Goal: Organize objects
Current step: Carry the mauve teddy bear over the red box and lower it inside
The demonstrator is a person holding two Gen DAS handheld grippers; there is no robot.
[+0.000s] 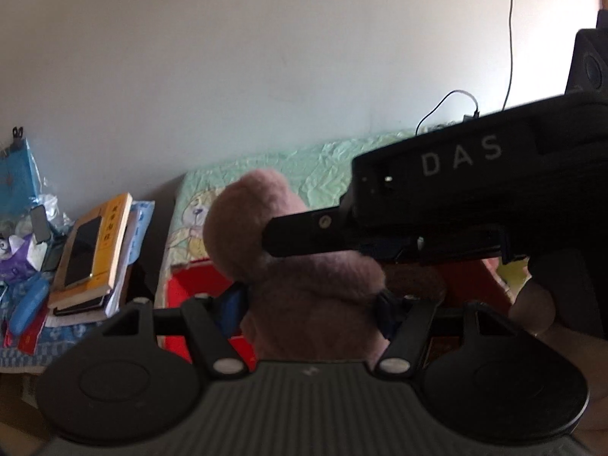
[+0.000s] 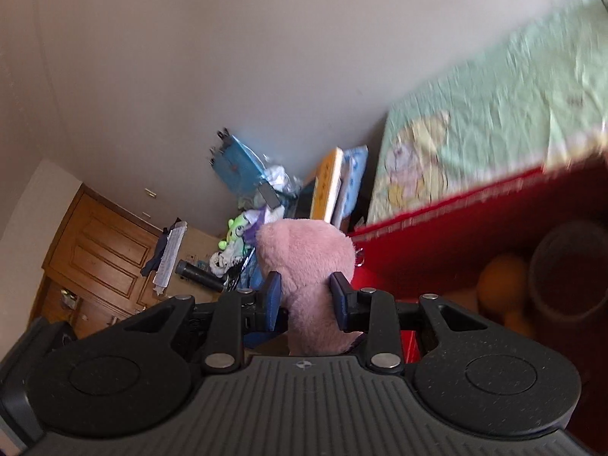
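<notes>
A pink plush toy [image 1: 304, 285] sits between the fingers of my left gripper [image 1: 311, 304], which is shut on its body. My right gripper [image 2: 306, 296] is shut on another part of the same plush toy [image 2: 307, 262]. In the left wrist view the right gripper [image 1: 437, 197], black and marked DAS, reaches in from the right and crosses over the toy. Both hold the toy above a red box [image 2: 437, 250] that stands on the bed. Orange round things [image 2: 501, 281] and a dark round container [image 2: 566, 269] lie inside the box.
A bed with a green quilt [image 1: 304, 167] runs along the white wall. A cluttered bedside stand to the left holds a yellow book [image 1: 98, 243] with a phone on it, a blue case [image 1: 28, 304] and bags. A wooden door [image 2: 98, 258] shows at far left.
</notes>
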